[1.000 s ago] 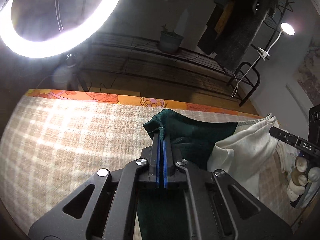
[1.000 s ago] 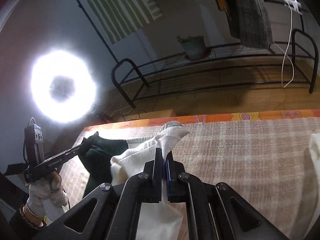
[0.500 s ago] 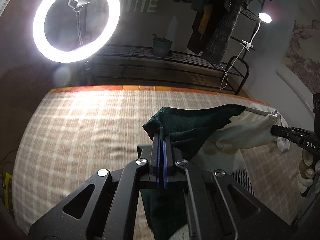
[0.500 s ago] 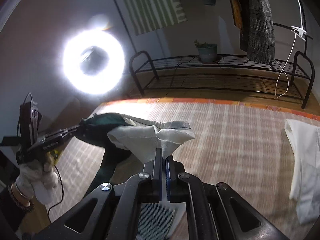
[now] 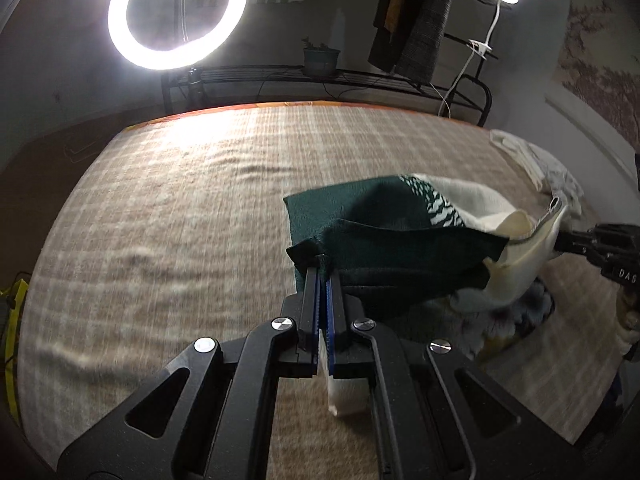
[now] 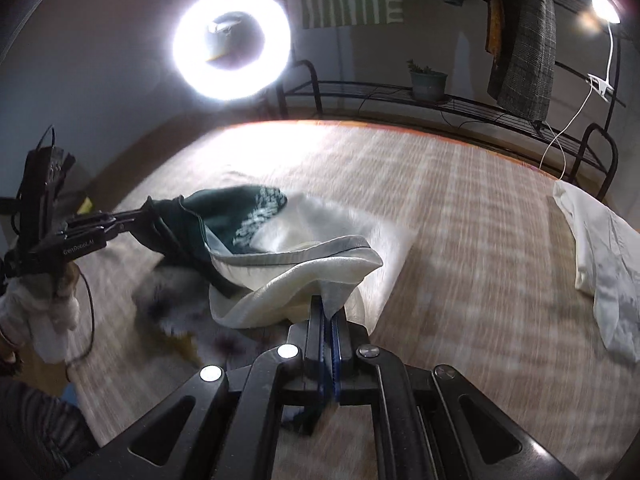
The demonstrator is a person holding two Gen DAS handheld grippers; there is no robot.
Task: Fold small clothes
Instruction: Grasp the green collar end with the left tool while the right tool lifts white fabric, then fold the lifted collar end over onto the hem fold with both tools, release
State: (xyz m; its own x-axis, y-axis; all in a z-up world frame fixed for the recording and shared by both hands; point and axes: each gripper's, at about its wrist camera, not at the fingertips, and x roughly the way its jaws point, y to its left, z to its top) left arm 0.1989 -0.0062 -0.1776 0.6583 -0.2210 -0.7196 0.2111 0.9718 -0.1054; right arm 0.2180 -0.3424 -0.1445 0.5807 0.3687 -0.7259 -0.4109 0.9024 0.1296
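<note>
The left gripper [image 5: 323,276] is pinched fully shut on the dark green corner of the garment [image 5: 396,256], the cloth bunching just above its blue pads. The right gripper [image 6: 328,312] is likewise clamped shut, on the cream corner of the same piece, whose grey-edged hem curls over its tips. Between the two, the garment hangs in a slack span just above the bed [image 5: 180,220]. Its far part lies on the checked cover, near the middle of the bed and a little toward the right-hand side in the left wrist view. It is half green, half cream, with a band of white pattern where the colours meet.

Under the held edge there is something mottled and dark on the cover, but blur makes it hard to say whether that is another layer of the same garment or a separate piece.

Further out, a white piece of clothing [image 6: 596,256] lies loose and crumpled near the bed's right edge, well apart from the work. The ring light [image 5: 178,14] glares from beyond the far side.

As I judge it, the fold is in mid-course: both corners are held and lifted, nothing is yet laid flat or creased. Left to do are setting the edge down, smoothing, any second fold, and probably the white piece.
</note>
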